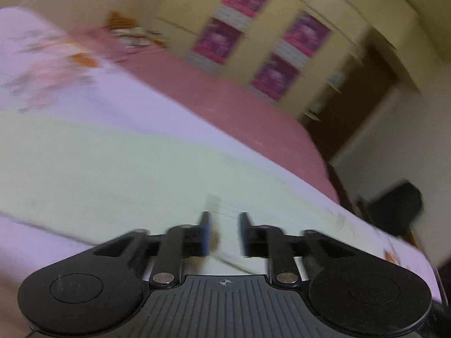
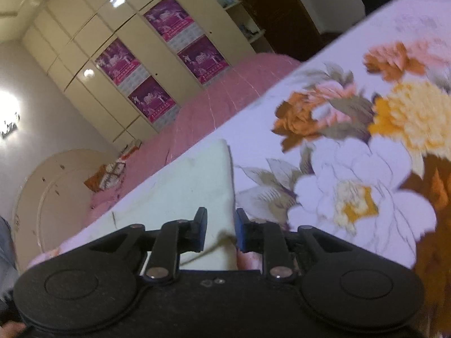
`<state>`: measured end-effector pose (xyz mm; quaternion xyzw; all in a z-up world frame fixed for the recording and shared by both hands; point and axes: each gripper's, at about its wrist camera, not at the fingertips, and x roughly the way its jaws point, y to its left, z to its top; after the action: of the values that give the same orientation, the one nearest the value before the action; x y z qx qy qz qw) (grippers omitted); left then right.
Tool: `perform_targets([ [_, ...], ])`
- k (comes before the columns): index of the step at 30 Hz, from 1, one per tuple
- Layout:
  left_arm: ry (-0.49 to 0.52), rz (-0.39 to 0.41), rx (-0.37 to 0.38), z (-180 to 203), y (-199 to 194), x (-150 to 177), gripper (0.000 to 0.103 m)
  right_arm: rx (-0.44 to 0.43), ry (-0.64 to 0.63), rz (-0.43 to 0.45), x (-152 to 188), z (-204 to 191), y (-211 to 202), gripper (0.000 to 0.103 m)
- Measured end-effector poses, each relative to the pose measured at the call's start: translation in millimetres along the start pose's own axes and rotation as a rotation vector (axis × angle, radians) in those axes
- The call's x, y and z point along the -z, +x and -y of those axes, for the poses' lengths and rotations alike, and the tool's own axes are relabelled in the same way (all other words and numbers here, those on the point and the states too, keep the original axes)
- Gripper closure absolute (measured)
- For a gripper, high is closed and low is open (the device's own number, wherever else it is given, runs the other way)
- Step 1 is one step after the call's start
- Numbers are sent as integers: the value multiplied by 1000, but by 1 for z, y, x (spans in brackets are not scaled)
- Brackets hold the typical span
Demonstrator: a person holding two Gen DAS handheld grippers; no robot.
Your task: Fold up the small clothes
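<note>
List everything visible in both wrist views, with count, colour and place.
garment: one, pale cream-green, flat on the floral sheet, in front of both grippers.
floral sheet: one, lilac with orange, yellow and white flowers, covering the near bed surface.
pink bedspread: one, pink, beyond the sheet.
wardrobe: one, cream, against the far wall.
posters: four, magenta, on the wardrobe doors.
left hand-held gripper: one, black, jaws apart over the garment.
right hand-held gripper: one, black, jaws apart at the garment's edge.

Parted tongs point(image 1: 224, 235) over pale cloth point(image 1: 112, 169)
</note>
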<state>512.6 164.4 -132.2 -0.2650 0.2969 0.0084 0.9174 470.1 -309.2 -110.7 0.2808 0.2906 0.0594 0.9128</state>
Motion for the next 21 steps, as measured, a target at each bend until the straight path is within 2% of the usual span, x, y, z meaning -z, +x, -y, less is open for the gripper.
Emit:
perform_targets([
  [2,39,-45,13,13,14,7,42,-5,-16,-29,2,-6,12,82],
  [3,64,-73,-12,16,24,14,42,8,-39,-56,5,-9,20,82],
  [4,76,-66,-15,16,27,19,42,37,-66,-101,8,-11,30,84],
  [6,56,-50,-3,12,19,16,42,60,-109,-110,11,-15,30,84],
  [7,38,-21,-8,7,9,14,42,60,-109,-116,10,-17,27,81],
  [9,4,50,-66,-14,-20,11,42,42,-107,-86,8,-18,14,76],
  [11,-72,113,-128,-47,-50,11,42,45,-111,-69,6,-17,6,75],
  [16,-333,235,-303,-148,-126,22,43,28,-69,-78,11,-13,-3,75],
  [19,-502,308,-334,-198,-149,26,43,14,-67,-97,18,-21,4,75],
  [21,-570,344,-330,-216,-151,26,50,-1,-77,-115,24,-30,7,75],
])
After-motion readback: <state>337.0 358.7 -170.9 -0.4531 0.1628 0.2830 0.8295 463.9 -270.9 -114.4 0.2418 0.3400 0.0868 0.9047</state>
